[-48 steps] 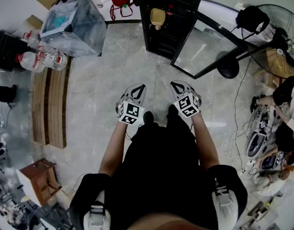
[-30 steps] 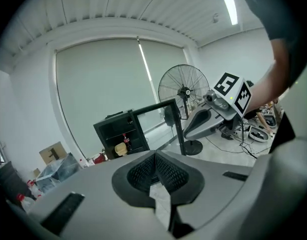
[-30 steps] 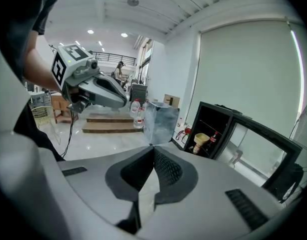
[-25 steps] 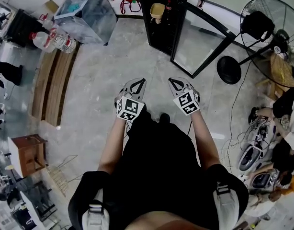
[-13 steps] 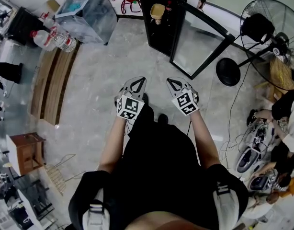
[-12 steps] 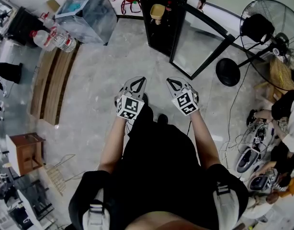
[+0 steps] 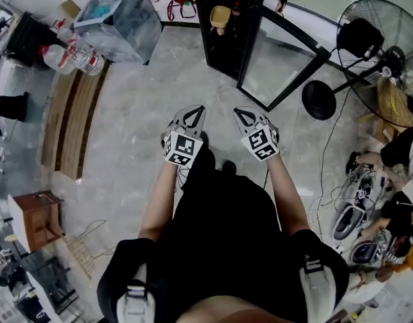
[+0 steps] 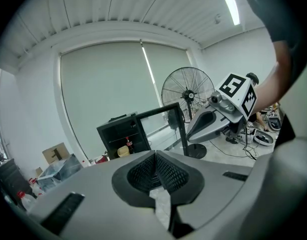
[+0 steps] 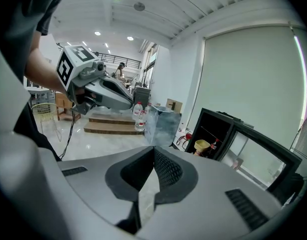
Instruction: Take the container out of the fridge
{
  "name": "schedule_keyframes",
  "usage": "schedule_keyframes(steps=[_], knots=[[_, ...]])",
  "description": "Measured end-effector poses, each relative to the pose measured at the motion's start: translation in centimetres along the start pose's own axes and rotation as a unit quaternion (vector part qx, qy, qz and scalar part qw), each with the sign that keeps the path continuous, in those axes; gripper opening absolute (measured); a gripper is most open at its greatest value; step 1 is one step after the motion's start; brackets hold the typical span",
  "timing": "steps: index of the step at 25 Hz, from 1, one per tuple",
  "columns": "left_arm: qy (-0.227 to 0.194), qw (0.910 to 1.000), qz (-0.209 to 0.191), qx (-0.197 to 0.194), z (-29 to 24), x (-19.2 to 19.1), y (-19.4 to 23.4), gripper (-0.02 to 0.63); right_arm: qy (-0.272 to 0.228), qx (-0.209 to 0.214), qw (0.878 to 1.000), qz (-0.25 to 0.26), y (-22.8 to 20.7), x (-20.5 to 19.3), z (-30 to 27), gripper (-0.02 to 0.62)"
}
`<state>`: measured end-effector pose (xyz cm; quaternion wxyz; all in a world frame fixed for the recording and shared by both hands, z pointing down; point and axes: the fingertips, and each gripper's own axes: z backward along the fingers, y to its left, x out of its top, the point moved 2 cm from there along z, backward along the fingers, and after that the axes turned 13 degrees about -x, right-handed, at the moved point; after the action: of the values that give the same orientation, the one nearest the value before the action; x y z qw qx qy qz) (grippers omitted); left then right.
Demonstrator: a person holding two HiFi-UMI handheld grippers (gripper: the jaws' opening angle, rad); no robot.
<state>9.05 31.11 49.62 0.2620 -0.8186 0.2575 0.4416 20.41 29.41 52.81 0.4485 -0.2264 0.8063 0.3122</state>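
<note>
Head view: the yellow container (image 7: 220, 15) sits on a shelf inside the fridge (image 7: 221, 54), whose door (image 7: 280, 62) stands open. Well short of the fridge, left tool (image 7: 192, 113) and right tool (image 7: 241, 115) hover side by side, jaws together, empty.

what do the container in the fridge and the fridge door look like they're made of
Container: likely plastic, pale yellow and opaque, though too small to be sure. Fridge door: clear glass pane, the floor shows through it, in a black frame, metal or plastic.
</note>
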Motion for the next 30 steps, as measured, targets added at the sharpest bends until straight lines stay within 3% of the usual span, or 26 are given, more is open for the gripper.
schedule_keyframes(steps=[30], knots=[[-0.005,0.9981,-0.003,-0.061,-5.6,-2.8,13.8,0.021,0.045,-0.042,0.998,-0.030,-3.1,2.5,-13.0,-0.002]])
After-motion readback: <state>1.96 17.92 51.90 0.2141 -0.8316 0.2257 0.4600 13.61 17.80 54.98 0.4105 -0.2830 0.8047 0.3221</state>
